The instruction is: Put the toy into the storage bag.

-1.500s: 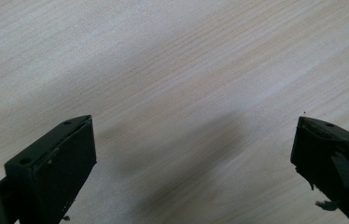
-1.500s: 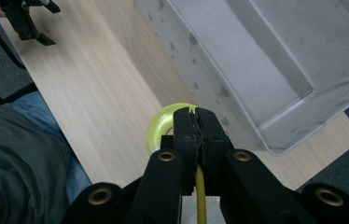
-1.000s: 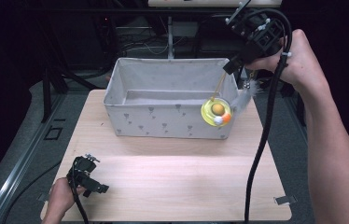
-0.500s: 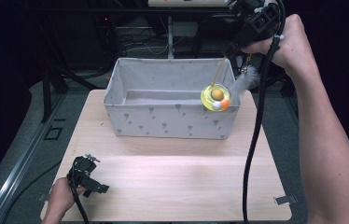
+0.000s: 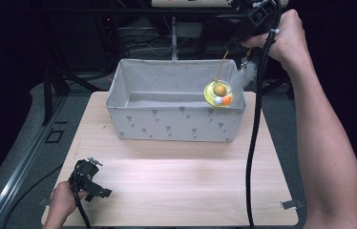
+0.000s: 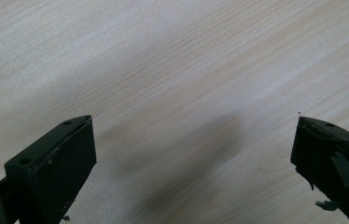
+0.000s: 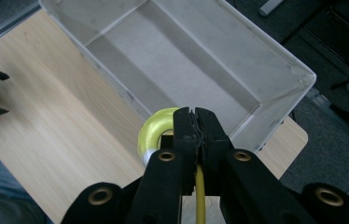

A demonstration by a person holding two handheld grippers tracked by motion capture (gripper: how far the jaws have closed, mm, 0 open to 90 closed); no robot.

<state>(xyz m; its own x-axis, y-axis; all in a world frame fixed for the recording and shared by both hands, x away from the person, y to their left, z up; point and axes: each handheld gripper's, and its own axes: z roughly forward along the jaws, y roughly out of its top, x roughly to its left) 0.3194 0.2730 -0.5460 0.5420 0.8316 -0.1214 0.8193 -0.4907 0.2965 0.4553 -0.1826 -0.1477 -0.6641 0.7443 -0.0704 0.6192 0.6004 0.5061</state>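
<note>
High view: the right tool [image 5: 234,45] hangs a yellow ring toy [image 5: 218,93] by its thin stick over the grey fabric bin's [image 5: 174,128] right end. The left tool [image 5: 92,180] rests at the desk's [image 5: 191,181] near left.

Left gripper view: its jaws stand wide apart, nothing between.

Right gripper view: its jaws are clamped on the stick [image 7: 200,196].

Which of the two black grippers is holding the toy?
The right gripper, raised by the grey fabric box: its jaws pinch the yellow ring toy's thin stick. The left gripper sits open over the wooden table.
</note>
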